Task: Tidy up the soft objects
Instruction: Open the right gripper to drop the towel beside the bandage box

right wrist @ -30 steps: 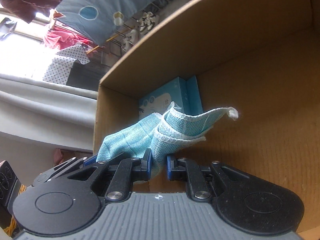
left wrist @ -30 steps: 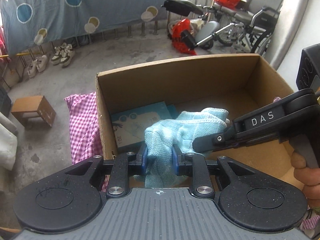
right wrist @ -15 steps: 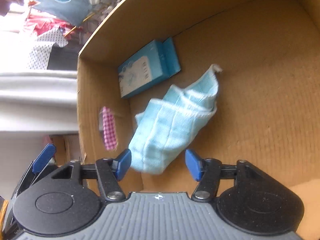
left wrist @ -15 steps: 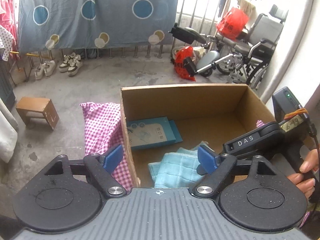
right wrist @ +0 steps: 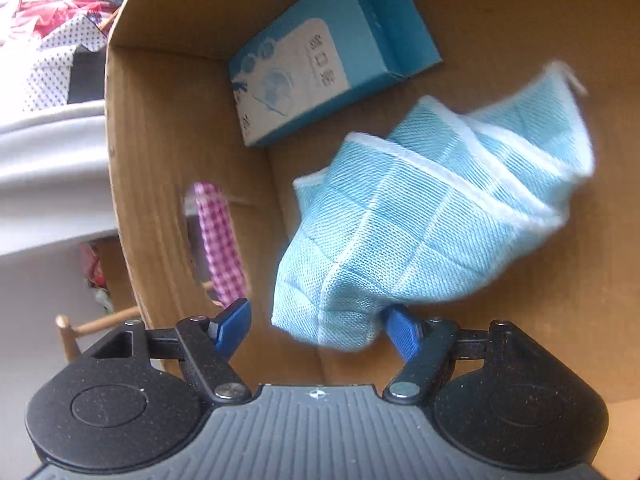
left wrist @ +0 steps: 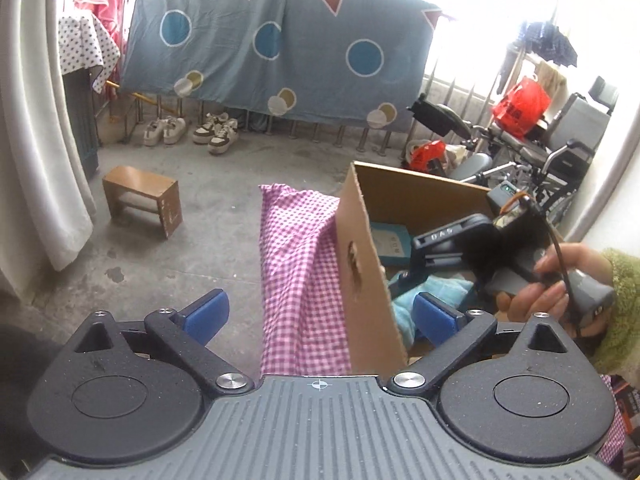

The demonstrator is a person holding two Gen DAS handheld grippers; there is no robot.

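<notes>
A light blue cloth [right wrist: 432, 208] lies crumpled on the floor of a cardboard box [right wrist: 160, 152], beside a blue carton [right wrist: 316, 60]. My right gripper [right wrist: 316, 328] is open just above the cloth's near end, holding nothing. My left gripper [left wrist: 320, 316] is open and empty, outside the box, straddling the box's left wall [left wrist: 360, 264]. A pink checked cloth [left wrist: 300, 272] hangs beside that wall. In the left wrist view the right gripper [left wrist: 452, 248] reaches into the box over the blue cloth [left wrist: 444, 292].
A small wooden stool [left wrist: 142, 204] stands on the concrete floor at left. Shoes [left wrist: 192, 130] line up under a hanging blue sheet [left wrist: 272, 52]. A wheelchair [left wrist: 560, 152] and red bags stand behind the box. A white curtain [left wrist: 36, 140] hangs at far left.
Both grippers opened and let go of the blue cloth, which dropped into the box. My left gripper pulled back and left, outside the box. The right gripper rose slightly.
</notes>
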